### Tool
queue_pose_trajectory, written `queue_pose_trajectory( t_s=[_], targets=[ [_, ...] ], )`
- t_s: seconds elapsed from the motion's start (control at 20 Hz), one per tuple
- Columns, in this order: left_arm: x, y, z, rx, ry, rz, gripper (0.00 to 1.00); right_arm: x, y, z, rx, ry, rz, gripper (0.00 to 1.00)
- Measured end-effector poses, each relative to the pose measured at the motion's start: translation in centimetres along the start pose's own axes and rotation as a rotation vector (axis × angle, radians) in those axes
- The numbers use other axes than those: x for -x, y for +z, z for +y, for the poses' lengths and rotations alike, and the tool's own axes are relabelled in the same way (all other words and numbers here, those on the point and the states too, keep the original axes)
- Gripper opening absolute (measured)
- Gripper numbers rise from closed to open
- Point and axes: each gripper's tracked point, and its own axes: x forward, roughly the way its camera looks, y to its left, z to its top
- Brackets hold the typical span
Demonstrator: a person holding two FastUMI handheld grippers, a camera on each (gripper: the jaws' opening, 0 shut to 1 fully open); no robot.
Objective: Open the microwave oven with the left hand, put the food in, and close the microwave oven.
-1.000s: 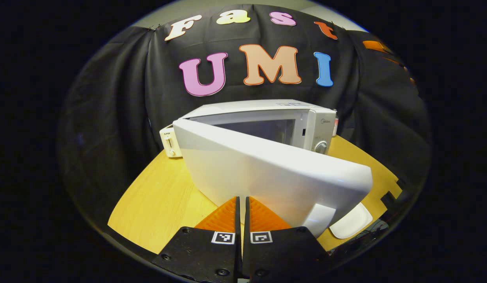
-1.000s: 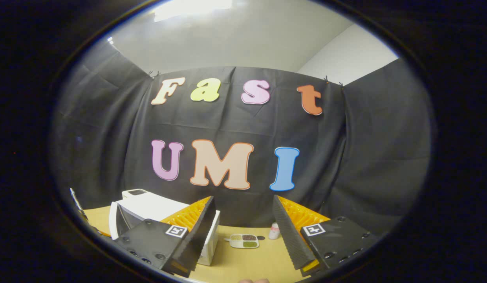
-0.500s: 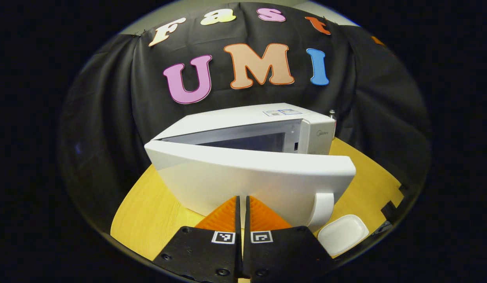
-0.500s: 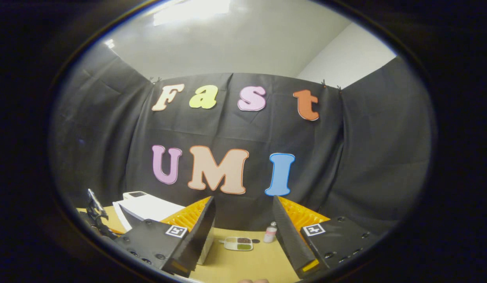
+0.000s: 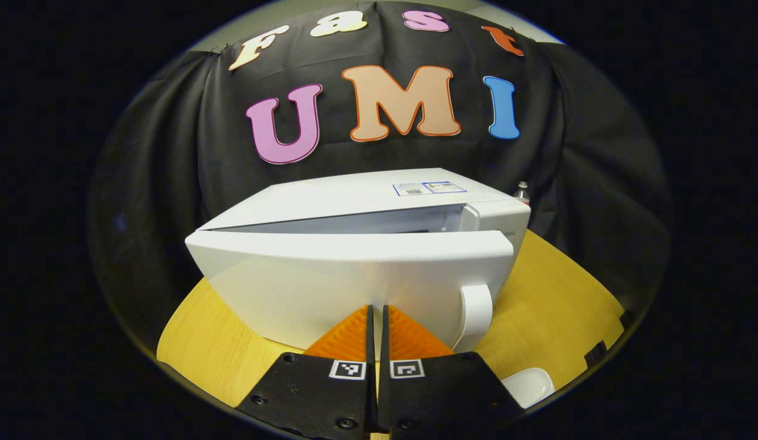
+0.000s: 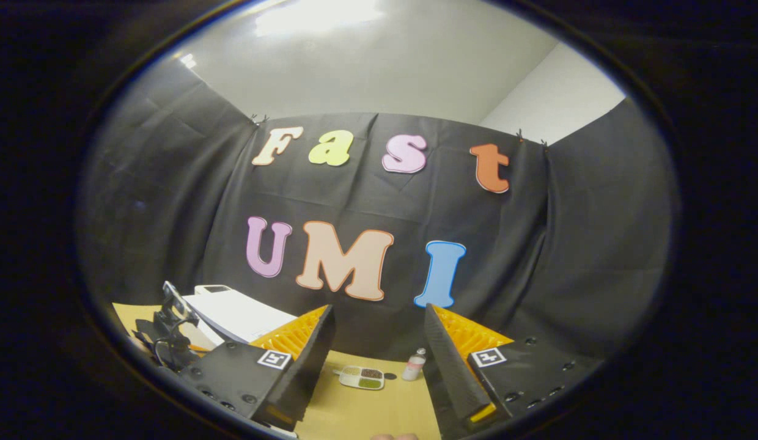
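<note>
A small bottle (image 6: 414,364) stands on the wooden table (image 6: 379,409).

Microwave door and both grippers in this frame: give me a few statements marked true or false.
1. The microwave door is latched fully shut. False: a gap shows along its top edge, so it stands slightly ajar.
2. The left gripper has its fingers closed together, tips at the door's front. True.
3. The right gripper is clamped on the door handle. False: it is open and holds nothing; the handle is at the door's right side in the left gripper view.
4. A divided food tray lies on the wooden table. True.
5. A small bottle stands beside that tray. True.
</note>
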Motion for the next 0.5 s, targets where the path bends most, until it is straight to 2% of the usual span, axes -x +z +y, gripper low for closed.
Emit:
queue_pose_trajectory(
  t_s=[0.35, 0.5],
  targets=[
    [-2.4, 2.4, -1.1, -0.028, -0.004, -0.019, 0.0, -0.8, 0.0, -0.3, -0.016, 0.006, -0.011, 0.88],
    [-2.6, 2.1, -1.4, -0.002, -0.004, -0.009, 0.0, -1.3, 0.3, -0.8, -0.032, -0.001, -0.023, 0.88]
  ],
)
